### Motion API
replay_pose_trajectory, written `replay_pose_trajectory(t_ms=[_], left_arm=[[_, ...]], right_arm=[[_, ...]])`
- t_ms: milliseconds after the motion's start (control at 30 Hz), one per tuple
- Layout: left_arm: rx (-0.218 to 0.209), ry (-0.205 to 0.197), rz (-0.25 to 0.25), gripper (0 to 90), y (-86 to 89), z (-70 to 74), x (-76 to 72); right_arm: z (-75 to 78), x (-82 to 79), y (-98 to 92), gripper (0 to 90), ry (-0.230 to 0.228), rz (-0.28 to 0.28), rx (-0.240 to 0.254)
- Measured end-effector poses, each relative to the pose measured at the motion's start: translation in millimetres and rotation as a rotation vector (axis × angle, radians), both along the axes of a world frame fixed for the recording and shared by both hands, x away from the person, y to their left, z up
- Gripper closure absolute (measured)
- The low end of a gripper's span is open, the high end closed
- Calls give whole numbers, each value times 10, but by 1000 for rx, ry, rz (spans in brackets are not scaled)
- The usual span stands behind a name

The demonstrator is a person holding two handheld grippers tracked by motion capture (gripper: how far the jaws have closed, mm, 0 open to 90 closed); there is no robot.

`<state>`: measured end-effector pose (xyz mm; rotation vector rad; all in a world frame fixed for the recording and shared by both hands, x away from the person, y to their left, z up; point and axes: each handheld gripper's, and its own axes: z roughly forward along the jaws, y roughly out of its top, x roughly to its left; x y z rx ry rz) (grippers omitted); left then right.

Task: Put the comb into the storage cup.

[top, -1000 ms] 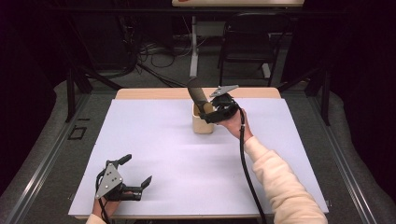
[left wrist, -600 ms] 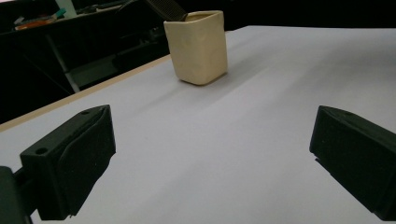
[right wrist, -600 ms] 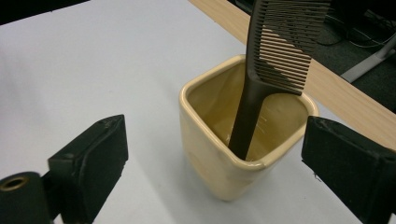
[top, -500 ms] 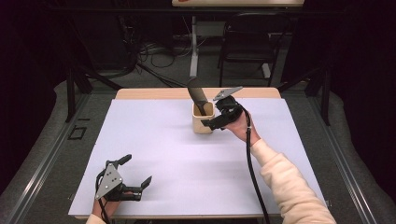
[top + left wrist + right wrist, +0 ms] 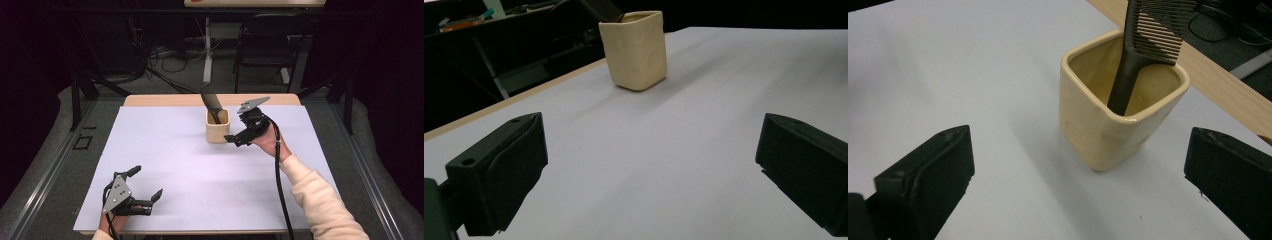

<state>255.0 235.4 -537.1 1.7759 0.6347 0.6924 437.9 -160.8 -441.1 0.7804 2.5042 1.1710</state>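
A cream square cup (image 5: 218, 128) stands on the white-covered table (image 5: 170, 150), toward the back middle. A dark comb (image 5: 211, 102) stands in it, handle down, leaning to the back left. My right gripper (image 5: 236, 134) hovers just right of the cup, open and holding nothing. In the right gripper view the cup (image 5: 1118, 120) and comb (image 5: 1149, 35) lie ahead between the wide-apart jaws of that gripper (image 5: 1075, 185). My left gripper (image 5: 146, 183) rests open near the front left edge. In its own view this gripper (image 5: 649, 175) faces the distant cup (image 5: 636, 50).
A bare wooden strip (image 5: 165, 100) runs along the table's far edge. Behind the table are a black chair (image 5: 262, 45), cables on the floor and a metal post (image 5: 207, 50). The right gripper's cable (image 5: 276, 170) trails along the forearm.
My right gripper has drawn back from the cup, to the right and toward the person. The comb stays in the cup. The left gripper has not moved.
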Motion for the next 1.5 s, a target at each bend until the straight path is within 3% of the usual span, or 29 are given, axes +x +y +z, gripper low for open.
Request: replay_pose_trajectory(t_ms=[500, 1500], left_arm=[[-2, 0, 0, 3, 2, -1, 1], [0, 0, 3, 3, 0, 0, -2]], right_arm=[[79, -278, -239, 0, -34, 4, 23], [-194, -831, -609, 0, -44, -24, 9]])
